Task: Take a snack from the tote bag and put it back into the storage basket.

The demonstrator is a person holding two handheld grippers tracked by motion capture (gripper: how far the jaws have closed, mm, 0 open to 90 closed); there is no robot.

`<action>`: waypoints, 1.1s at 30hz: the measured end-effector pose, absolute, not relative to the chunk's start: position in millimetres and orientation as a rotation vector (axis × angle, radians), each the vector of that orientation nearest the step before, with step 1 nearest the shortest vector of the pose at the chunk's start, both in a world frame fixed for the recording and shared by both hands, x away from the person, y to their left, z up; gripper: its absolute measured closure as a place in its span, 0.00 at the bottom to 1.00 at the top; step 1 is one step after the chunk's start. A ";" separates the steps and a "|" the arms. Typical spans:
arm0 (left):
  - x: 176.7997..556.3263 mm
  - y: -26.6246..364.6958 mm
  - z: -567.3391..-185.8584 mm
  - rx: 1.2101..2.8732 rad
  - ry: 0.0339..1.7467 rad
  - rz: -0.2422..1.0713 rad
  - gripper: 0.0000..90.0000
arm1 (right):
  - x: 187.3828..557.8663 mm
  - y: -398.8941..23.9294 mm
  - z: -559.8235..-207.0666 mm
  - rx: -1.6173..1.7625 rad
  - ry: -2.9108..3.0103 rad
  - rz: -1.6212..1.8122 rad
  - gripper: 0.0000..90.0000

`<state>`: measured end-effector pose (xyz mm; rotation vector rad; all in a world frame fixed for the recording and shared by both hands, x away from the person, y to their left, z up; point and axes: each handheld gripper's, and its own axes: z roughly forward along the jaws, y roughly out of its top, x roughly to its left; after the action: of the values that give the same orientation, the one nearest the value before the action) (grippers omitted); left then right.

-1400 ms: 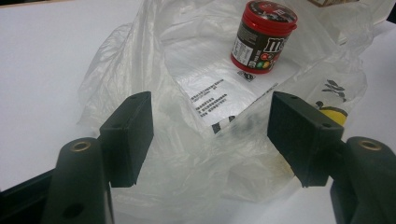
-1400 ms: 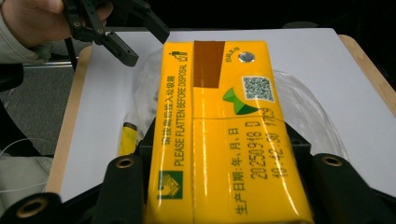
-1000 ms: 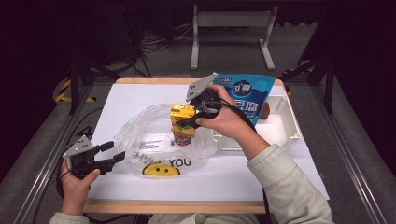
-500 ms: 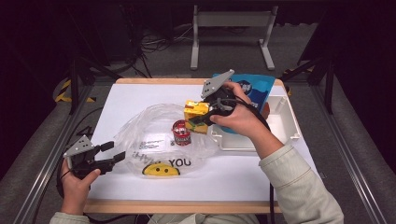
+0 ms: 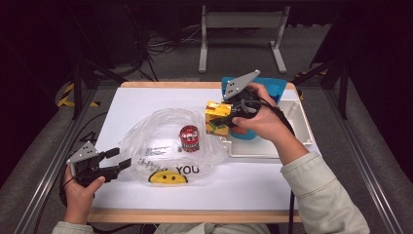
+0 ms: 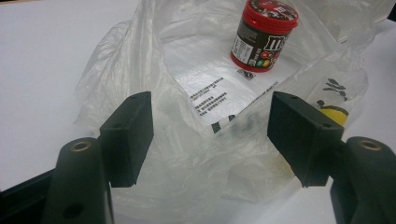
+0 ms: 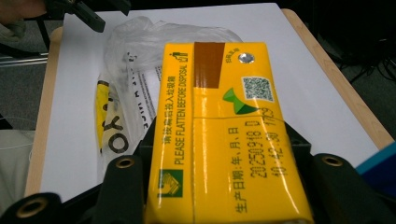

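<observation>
The right gripper (image 5: 229, 118) is clamped on a yellow rectangular drink carton (image 5: 217, 118), held above the table beside the clear crinkled plastic bag (image 5: 160, 141), at its far right edge. The left gripper (image 5: 113, 163), jaws apart, rests at the bag's near left edge, perhaps touching the film. A red-lidded candy tub (image 5: 189, 138) remains inside the bag. Unpacking looks partly done: carton out, tub left.

Right of centre, the right gripper (image 5: 225, 117) clamps a yellow carton (image 5: 217, 117) beside a white tray (image 5: 298, 127). A red-lidded jar (image 5: 189, 138) stands mid-frame in a clear plastic bag (image 5: 165, 146). Lower left, the left gripper (image 5: 119, 159) seems open at the bag's edge.
</observation>
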<state>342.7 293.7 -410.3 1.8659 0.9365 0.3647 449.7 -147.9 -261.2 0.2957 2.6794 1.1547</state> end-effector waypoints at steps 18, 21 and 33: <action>344.1 292.5 -410.7 1.873 0.934 0.364 0.36 | 452.6 -185.9 -265.9 0.381 2.643 1.121 0.56; 344.1 292.4 -410.7 1.873 0.935 0.364 0.36 | 453.8 -194.0 -266.1 0.395 2.632 1.119 0.56; 344.1 292.1 -410.7 1.875 0.934 0.365 0.36 | 456.7 -204.4 -273.9 0.388 2.633 1.086 0.56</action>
<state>344.1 292.1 -410.7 1.8754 0.9337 0.3649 456.7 -204.4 -273.9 0.3879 2.6325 1.0863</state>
